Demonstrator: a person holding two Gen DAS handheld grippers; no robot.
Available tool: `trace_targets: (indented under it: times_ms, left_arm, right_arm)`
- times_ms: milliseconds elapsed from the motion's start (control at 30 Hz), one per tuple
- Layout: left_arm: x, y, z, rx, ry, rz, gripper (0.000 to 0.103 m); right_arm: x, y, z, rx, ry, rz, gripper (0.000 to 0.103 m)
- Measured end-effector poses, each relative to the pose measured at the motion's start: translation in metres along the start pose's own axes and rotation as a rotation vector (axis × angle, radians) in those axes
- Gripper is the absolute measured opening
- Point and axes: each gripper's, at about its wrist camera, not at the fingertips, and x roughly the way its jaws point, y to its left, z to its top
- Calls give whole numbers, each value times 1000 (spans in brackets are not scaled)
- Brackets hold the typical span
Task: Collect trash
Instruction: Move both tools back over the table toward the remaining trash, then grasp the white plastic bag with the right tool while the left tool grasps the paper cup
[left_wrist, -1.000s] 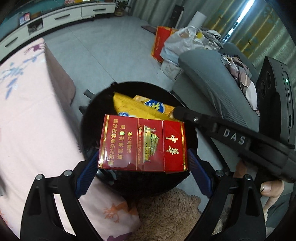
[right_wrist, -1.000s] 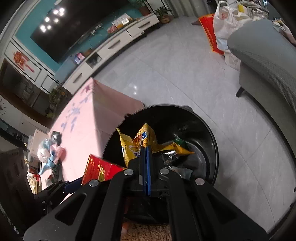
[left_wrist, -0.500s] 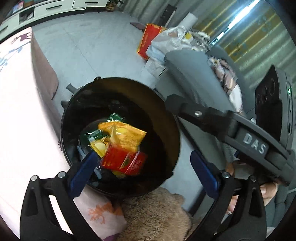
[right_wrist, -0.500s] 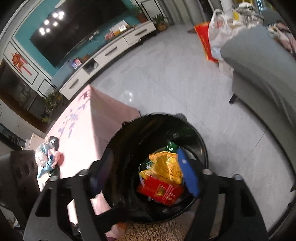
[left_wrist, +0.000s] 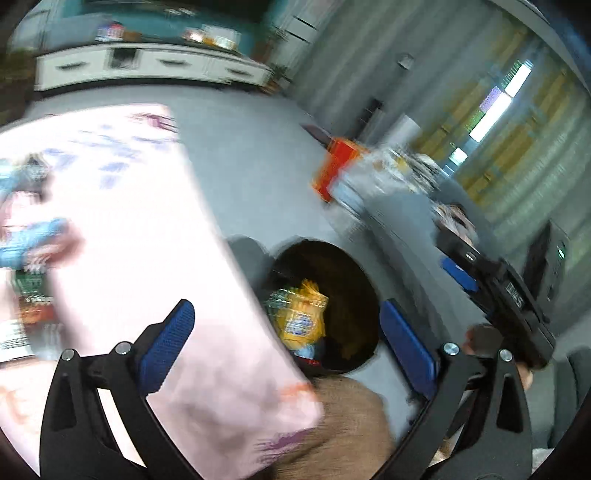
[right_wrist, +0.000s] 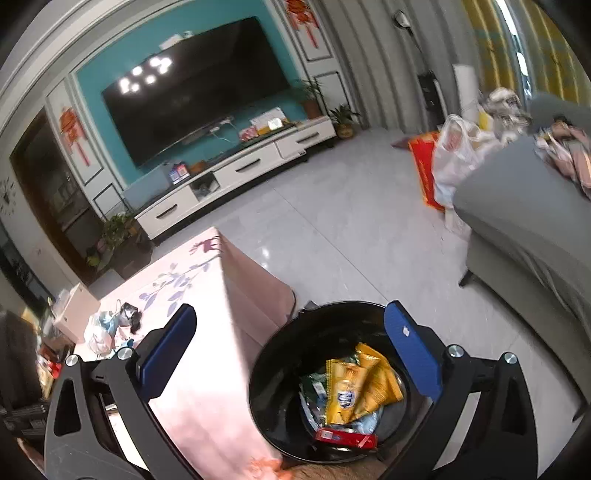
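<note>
**Motion blur on the left, a clear look into the bin on the right**

Blur smeared most of the left wrist view: the litter at the far left of the pink tablecloth (left_wrist: 147, 236) was only streaks of blue, green and red, too soft to name. The left gripper (left_wrist: 284, 341) stood spread wide with nothing between its blue pads, hanging over the cloth's edge and the black trash bin (left_wrist: 364, 291). Part of the bin's mouth was hidden behind the table corner, and only a yellow snack bag (left_wrist: 301, 319) showed inside. At the right edge the other gripper's body was cut off by the frame.

The right wrist view was sharp and looked straight down into the bin (right_wrist: 266, 387). It showed what the other view lost: the yellow snack bag (right_wrist: 360, 387) lying on a green wrapper (right_wrist: 312, 387), and a red cigarette pack (right_wrist: 345, 437) at the near side of the bottom. The right gripper (right_wrist: 290, 356) was also spread and empty above the bin.

Crumpled trash (right_wrist: 107, 326) remained on the tablecloth (right_wrist: 207, 332). Beyond lay pale floor tiles (right_wrist: 332, 221), a television (right_wrist: 195, 88) over a white cabinet (right_wrist: 236, 173), and a grey sofa (right_wrist: 524, 218) at right.
</note>
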Motion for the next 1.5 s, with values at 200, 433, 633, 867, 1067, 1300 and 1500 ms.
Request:
trace_targets:
  times_ms: [200,433,633,867,1067,1300,1500]
  left_arm:
    - [-53,75,4,-106,-125,185,100]
    - [-83,181,-3,-261,-246,322,100]
    - [-81,268,-25,-446,-144,426,100]
    - [-92,300,-30,-540,-162,506,100]
    - [-100,308,-32,-567,-213,463,100]
    - [-91,315,-19,-570,-248,363,100]
    - [-69,332,-6,-611,-220,217,97]
  right_arm:
    - [36,69,-20,-167,55,10,100]
    - [83,142,-47,-276,137,44,100]
    - [115,189,-76,-341,214,67,99]
    - [122,226,-77,-315,228,220,99]
    - [127,256,-72,-378,216,242,99]
    - [153,302,-58,-423,297,338,98]
    - [210,371,-55,-434,455,425,87]
